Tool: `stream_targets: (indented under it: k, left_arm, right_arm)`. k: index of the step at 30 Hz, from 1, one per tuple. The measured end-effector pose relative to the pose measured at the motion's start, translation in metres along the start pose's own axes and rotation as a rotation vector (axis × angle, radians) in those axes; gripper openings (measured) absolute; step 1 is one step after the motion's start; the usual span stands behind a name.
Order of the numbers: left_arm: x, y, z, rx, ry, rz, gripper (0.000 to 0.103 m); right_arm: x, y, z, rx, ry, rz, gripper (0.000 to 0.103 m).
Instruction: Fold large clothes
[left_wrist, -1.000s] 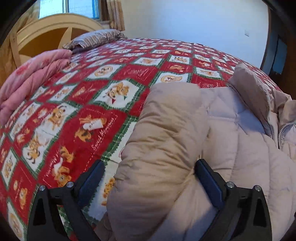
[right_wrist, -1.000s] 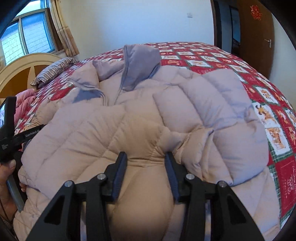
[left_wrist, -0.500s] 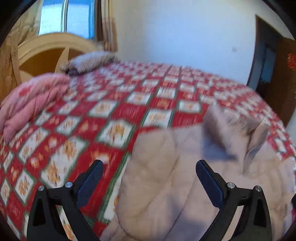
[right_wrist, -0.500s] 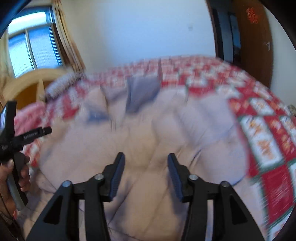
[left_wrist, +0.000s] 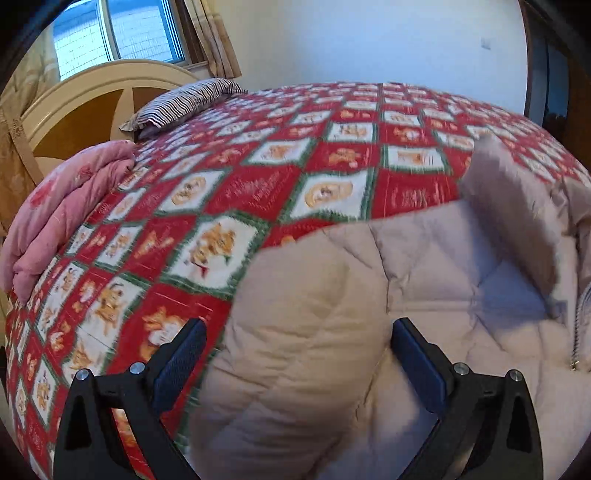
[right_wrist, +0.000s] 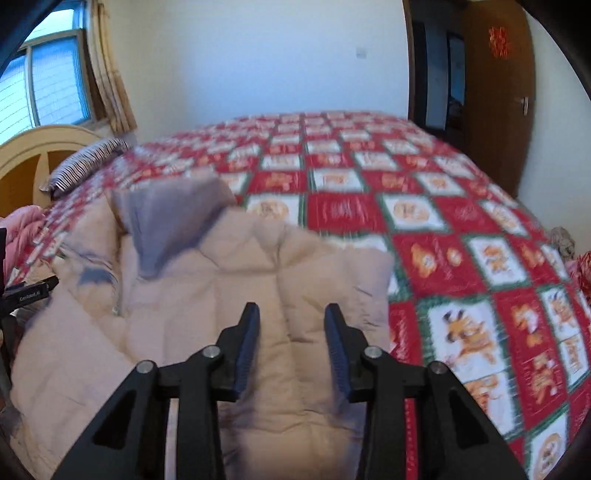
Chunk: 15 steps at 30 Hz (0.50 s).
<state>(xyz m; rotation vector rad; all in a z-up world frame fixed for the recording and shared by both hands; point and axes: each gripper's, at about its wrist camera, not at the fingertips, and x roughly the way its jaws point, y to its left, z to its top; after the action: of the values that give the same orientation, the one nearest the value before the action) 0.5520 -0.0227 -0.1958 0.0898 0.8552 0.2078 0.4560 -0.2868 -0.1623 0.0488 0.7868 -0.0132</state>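
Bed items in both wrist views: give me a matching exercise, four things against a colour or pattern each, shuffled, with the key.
Things:
1. puffer jacket
2. pillow
3. folded quilt
4. bedspread

Descriptions:
A. black-and-white stripes
B. red, white and green patchwork squares
C. pale beige quilted fabric
D. pink

Pairs: 1-C, 2-A, 3-D, 4-B

puffer jacket (right_wrist: 229, 295): lower part cut off by frame | bedspread (right_wrist: 443, 229): print motion-blurred | bed beneath: hidden
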Motion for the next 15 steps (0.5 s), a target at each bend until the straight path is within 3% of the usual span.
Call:
stream_targets:
  k: [15]
  left_arm:
    - [0.006,-0.018,-0.007,0.049,-0.036,0.067,0.1]
  right_arm:
    - [0.025,-0.009,-0.018,0.048,0.052,0.0,0.04]
